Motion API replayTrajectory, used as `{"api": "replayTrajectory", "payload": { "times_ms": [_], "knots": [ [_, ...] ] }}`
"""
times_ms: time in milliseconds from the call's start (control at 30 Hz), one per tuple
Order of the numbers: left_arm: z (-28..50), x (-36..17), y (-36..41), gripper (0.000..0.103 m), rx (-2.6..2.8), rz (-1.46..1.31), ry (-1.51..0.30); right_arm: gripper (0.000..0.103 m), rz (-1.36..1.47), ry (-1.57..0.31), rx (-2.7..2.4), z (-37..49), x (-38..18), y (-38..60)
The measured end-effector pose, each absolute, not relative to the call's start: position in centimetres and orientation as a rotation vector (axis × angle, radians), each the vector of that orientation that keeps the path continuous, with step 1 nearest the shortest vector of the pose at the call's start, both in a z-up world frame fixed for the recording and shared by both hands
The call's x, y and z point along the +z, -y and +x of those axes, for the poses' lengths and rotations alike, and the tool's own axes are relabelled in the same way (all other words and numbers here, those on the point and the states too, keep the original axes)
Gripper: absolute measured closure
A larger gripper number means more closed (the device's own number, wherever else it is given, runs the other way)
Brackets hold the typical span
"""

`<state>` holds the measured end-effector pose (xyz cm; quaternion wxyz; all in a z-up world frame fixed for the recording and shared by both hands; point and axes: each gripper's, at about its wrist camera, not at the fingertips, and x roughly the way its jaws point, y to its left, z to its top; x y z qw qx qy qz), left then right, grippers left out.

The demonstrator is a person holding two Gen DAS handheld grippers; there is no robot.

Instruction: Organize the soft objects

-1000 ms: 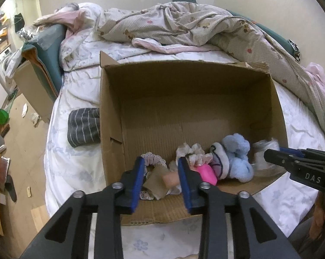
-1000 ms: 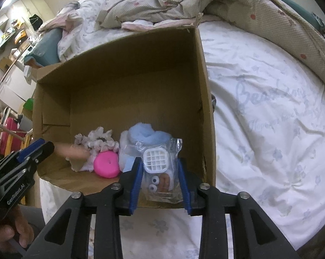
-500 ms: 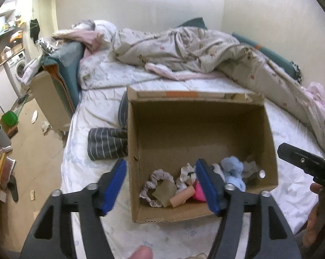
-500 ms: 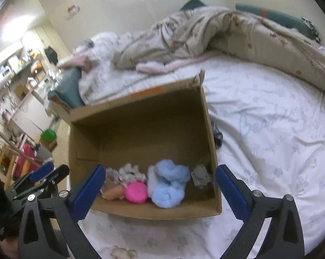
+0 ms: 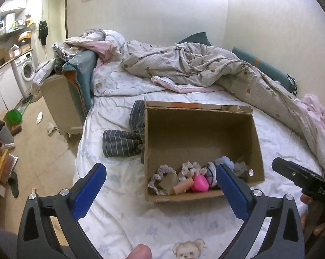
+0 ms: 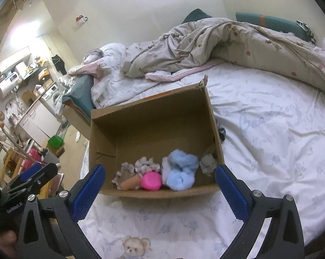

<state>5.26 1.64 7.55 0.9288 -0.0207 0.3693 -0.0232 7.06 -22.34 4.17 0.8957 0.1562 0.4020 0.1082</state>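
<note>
Both grippers hover spread wide above a cardboard box of soft things on the bed.

The left gripper and the right gripper each have their blue-padded fingers far apart and hold nothing. The open cardboard box rests on the white floral bed sheet. The soft objects lie bunched along its near wall: a frilly scrunchie, a peach-coloured roll, a bright pink round piece, a fluffy light blue plush and a small clear-wrapped packet in the right corner. A striped grey garment lies on the sheet touching the box's left side. A rumpled quilt is heaped well behind the box.
</note>
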Motion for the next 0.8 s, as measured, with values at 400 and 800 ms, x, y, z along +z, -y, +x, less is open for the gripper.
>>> {"api": "replayTrajectory", "payload": {
  "times_ms": [400,800],
  "knots": [
    [2.1,5.8,-1.7,0.001,-0.001,0.009,-0.747,0.0,0.264,-0.841,0.195,4.3,3.1,20.6],
    [3.6,3.3,-1.6,0.001,0.002,-0.019,-0.814,0.0,0.17,-0.868,0.149,5.2,1.3,19.9]
  ]
}}
